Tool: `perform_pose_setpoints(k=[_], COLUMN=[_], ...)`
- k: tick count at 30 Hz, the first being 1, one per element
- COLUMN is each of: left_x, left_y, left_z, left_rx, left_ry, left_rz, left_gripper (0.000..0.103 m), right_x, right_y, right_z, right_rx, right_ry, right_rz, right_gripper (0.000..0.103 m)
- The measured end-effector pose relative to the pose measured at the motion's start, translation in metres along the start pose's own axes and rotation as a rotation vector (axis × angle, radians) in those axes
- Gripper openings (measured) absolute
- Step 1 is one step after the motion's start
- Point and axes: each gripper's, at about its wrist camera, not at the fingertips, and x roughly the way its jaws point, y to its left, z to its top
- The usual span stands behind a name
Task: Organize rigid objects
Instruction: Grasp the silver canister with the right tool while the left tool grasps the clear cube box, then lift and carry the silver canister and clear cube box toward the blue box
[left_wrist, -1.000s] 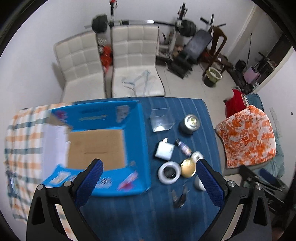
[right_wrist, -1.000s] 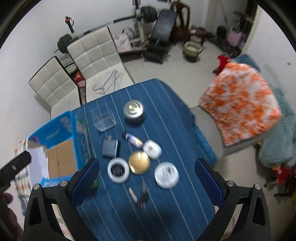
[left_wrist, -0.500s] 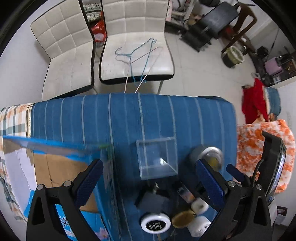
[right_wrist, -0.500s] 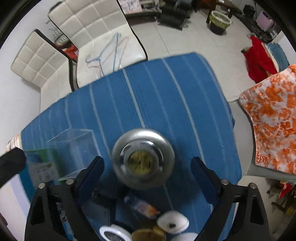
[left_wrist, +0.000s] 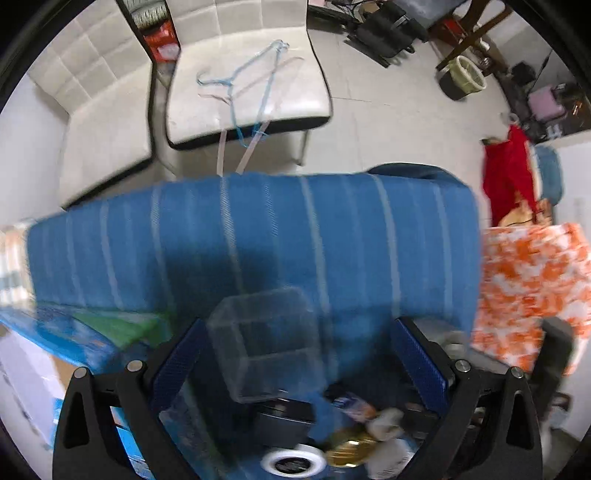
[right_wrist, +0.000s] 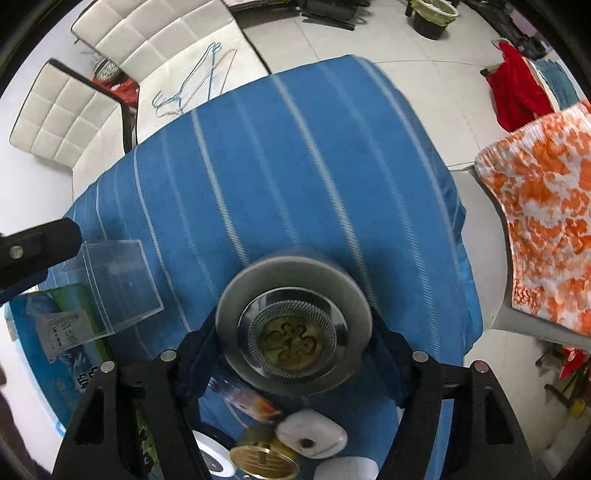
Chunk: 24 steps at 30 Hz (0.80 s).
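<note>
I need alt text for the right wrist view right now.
The right hand-held gripper straddles a round silver tin on the blue striped tablecloth, its jaws having just been closing. A clear plastic box sits to the left; small items lie below.

Both tools pointing straight down: left tool (left_wrist: 295, 365) spread wide, right tool (right_wrist: 293, 343) just narrowing.

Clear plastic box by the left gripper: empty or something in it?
Empty. Through the clear plastic box only the striped blue tablecloth shows; the left wrist view shows the same.
</note>
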Motion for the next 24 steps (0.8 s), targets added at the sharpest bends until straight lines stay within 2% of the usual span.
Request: perform_pose_setpoints(k=[2, 4, 9, 18, 19, 20, 21, 22, 23, 24], left_x=[0.002, 0.011, 0.026, 0.057, 0.063, 0.068, 0.072, 0.074, 0.075, 0.073], left_y=[0.006, 0.012, -0.002, 0.000, 0.005, 0.010, 0.016, 0.018, 0.020, 0.022], left_z=[-0.001, -0.004, -0.006, -0.016, -0.017, -0.019, -0.021, -0.023, -0.025, -0.028], left_rx=[-0.021, -0.035, 0.030, -0.020, -0.046, -0.067, -0.087, -0.095, -0.098, -0.101], left_ry=[-0.013, 0.014, 0.034, 0.118, 0.129, 0.133, 0.132, 0.127, 0.114, 0.086], left_rz=[0.002, -0.004, 0.078, 0.023, 0.006, -0.004, -0.010, -0.008, 0.000, -0.006], left_gripper=[0.103, 0.103, 0.103, 0.103, 0.100, 0.093, 0.078, 0.068, 0.063, 0.062], right_x=[-0.008, -0.009, -0.009, -0.014, -0.014, -0.013, -0.013, -0.013, -0.012, -0.009], right_y=[-0.011, -0.013, -0.008, -0.003, -0.003, -0.003, -0.003, -0.003, -0.003, -0.002], right_z=[-0.005, -0.010, -0.021, -0.031, -0.032, -0.032, -0.032, -0.031, -0.030, -0.029], right_rx=[0.010, 0.011, -0.003, -0.006, -0.005, -0.004, -0.002, 0.000, 0.002, 0.007], right_ry=[-0.001, -0.001, -0.010, -0.014, -0.013, -0.014, -0.015, -0.015, -0.013, -0.007], right_rz=[0.014, 0.019, 0.002, -0.007, -0.007, -0.008, -0.007, -0.007, -0.006, -0.010], right_gripper=[0.074, 0.074, 0.074, 0.074, 0.074, 0.074, 0.074, 0.074, 0.074, 0.074])
